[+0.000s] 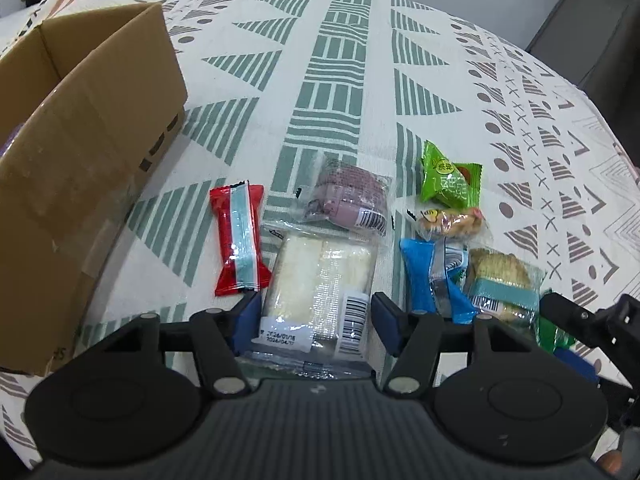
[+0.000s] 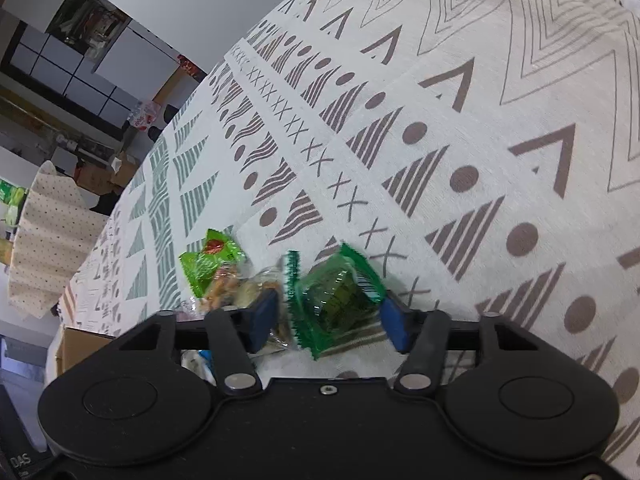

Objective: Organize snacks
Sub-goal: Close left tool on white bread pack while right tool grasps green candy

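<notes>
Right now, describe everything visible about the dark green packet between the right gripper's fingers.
The dark green packet is a see-through green plastic wrapper with crimped, zigzag ends and a white barcode patch, holding a dark block. It lies tilted on the patterned tablecloth, between the open blue fingers of the right gripper, neither visibly touching it.

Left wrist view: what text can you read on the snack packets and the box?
"2026/04/17": white date label on the clear-wrapped pale cake packet; the date line above is blurred.
Green packet: characters too blurred.
Barcode digits: too small.
Brown cardboard box: dark marks unreadable.
</notes>
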